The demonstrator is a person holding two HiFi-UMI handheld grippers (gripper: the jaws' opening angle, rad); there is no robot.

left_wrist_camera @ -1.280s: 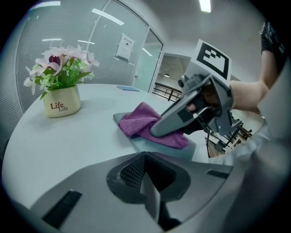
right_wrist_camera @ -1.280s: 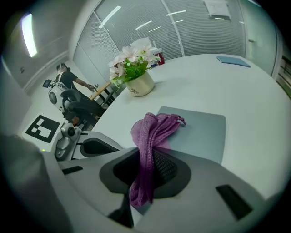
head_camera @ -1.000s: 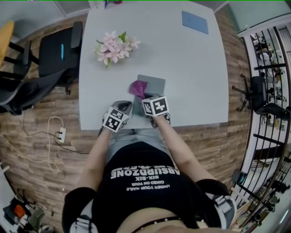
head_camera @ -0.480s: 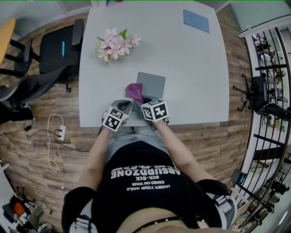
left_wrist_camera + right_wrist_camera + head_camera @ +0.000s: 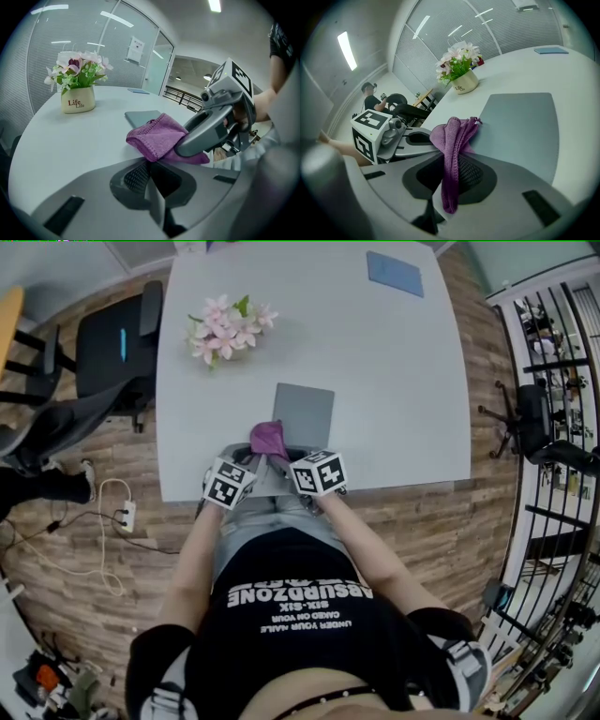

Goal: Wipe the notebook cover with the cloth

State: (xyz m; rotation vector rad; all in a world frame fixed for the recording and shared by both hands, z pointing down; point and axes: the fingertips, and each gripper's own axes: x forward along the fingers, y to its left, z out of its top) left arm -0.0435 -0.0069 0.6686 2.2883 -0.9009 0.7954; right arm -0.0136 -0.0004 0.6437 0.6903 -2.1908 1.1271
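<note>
**Task status:** wiping is judged to be under way, not finished. The grey notebook [image 5: 306, 414] is lying flat on the table [image 5: 403, 371]. The purple cloth [image 5: 267, 436] is sitting bunched at the notebook's near left corner. Most of the cover beyond the cloth is showing bare. Whether any of it is already wiped cannot be told. The notebook's far side probably remains to be covered.

**Right gripper** [image 5: 451, 164]: the jaws are pinching a fold of the cloth and are nearly together, with the cloth's free end reaching the notebook's near edge.

**Left gripper** [image 5: 149, 165]: the jaws are sitting together with nothing between them. The tips are waiting just beside the cloth, left of the notebook.
</note>
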